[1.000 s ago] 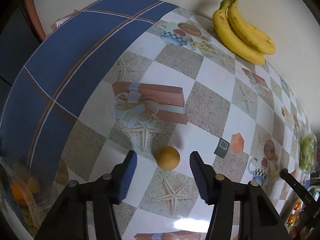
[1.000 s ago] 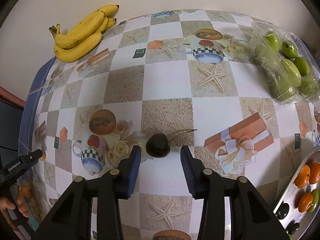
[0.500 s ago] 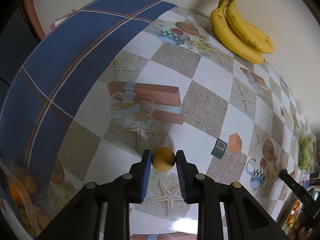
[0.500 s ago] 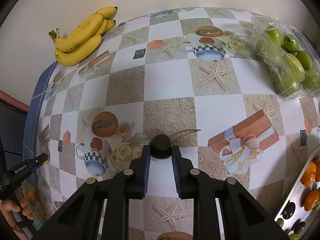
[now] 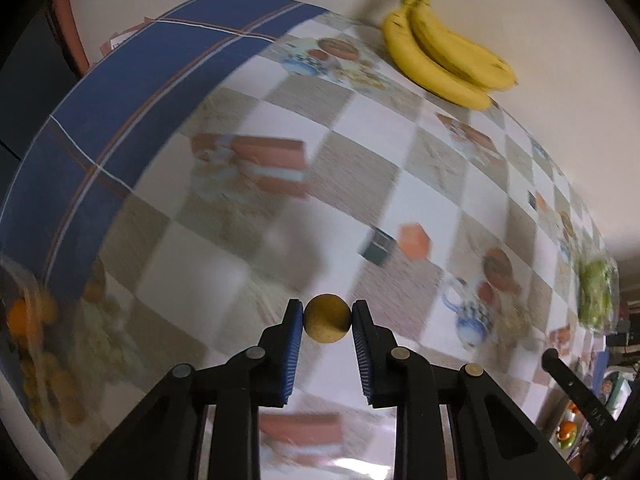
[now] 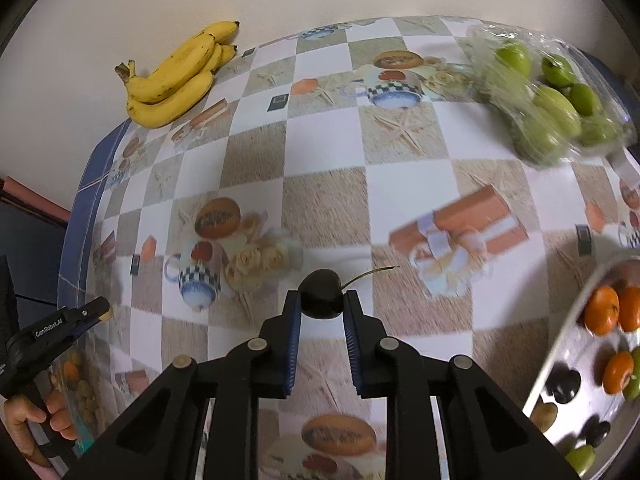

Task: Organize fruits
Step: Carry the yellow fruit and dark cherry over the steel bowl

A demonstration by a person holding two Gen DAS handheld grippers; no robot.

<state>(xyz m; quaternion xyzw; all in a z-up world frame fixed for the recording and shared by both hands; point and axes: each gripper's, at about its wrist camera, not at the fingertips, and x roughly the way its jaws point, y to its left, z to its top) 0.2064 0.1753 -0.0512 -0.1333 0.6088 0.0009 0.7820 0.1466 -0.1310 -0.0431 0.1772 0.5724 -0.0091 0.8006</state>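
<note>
My left gripper (image 5: pixel 327 312) is shut on a small round tan fruit (image 5: pixel 327 319), held a little above the patterned tablecloth. My right gripper (image 6: pixel 322 300) is shut on a dark cherry (image 6: pixel 321 294) whose thin stem (image 6: pixel 370 274) sticks out to the right. A metal tray (image 6: pixel 560 354) at the right edge of the right wrist view holds oranges, dark cherries and green fruits. The left gripper also shows at the lower left of that view (image 6: pixel 105 313), gripped by a person's hand (image 6: pixel 24 420).
A bunch of bananas (image 5: pixel 446 60) (image 6: pixel 176 76) lies by the wall. A clear bag of green fruits (image 6: pixel 548 96) sits at the far right. Another bag with orange and tan fruits (image 5: pixel 36 332) lies at the left table edge, over the blue border (image 5: pixel 132 92).
Both grippers went from open around their fruits to shut on them, then lifted slightly and shifted over the cloth; the background is blurred by the motion.
</note>
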